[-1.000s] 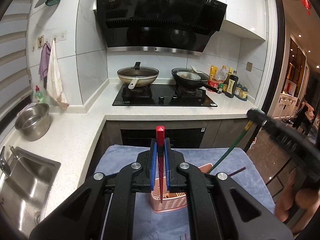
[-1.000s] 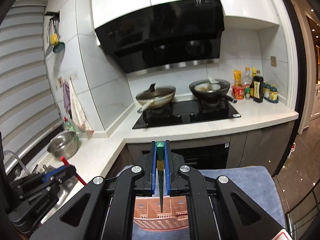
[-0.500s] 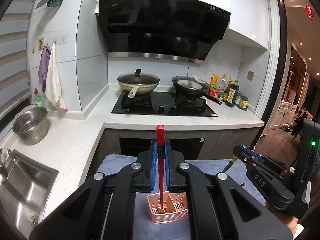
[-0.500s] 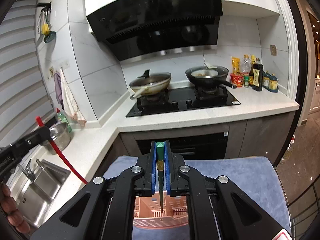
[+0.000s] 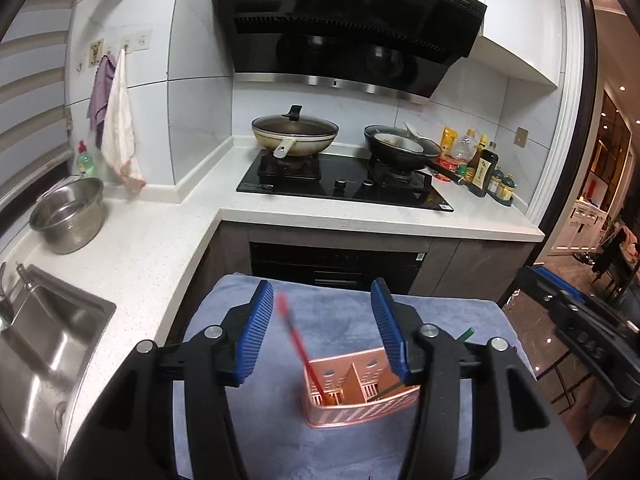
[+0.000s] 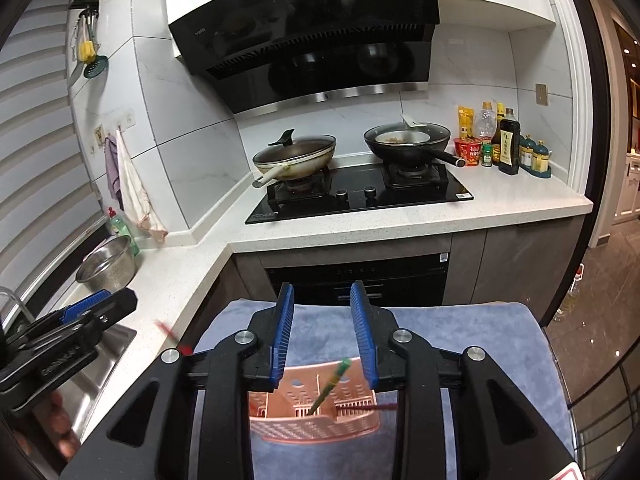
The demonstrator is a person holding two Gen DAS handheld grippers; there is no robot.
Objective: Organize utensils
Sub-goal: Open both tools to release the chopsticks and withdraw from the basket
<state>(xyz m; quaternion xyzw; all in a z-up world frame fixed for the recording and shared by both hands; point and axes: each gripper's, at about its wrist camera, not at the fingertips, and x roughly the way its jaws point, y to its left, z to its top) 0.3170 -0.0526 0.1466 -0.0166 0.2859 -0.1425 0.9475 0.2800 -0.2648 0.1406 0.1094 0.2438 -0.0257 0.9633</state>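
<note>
Both jaws opening, gripping nothing; red utensil (image 5: 304,354), green utensil (image 6: 329,386) in pink caddy (image 5: 360,410)

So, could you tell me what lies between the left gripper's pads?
In the left wrist view, the red stick, leaning in the pink caddy, untouched as the left gripper opens.

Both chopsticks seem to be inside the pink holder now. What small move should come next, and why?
Probably lift both tools straight up and away. The left tool is opening, and the red chopstick leans free in the pink holder. The right tool is opening too, with the green chopstick touching neither pad. Nothing is gripped.
</note>
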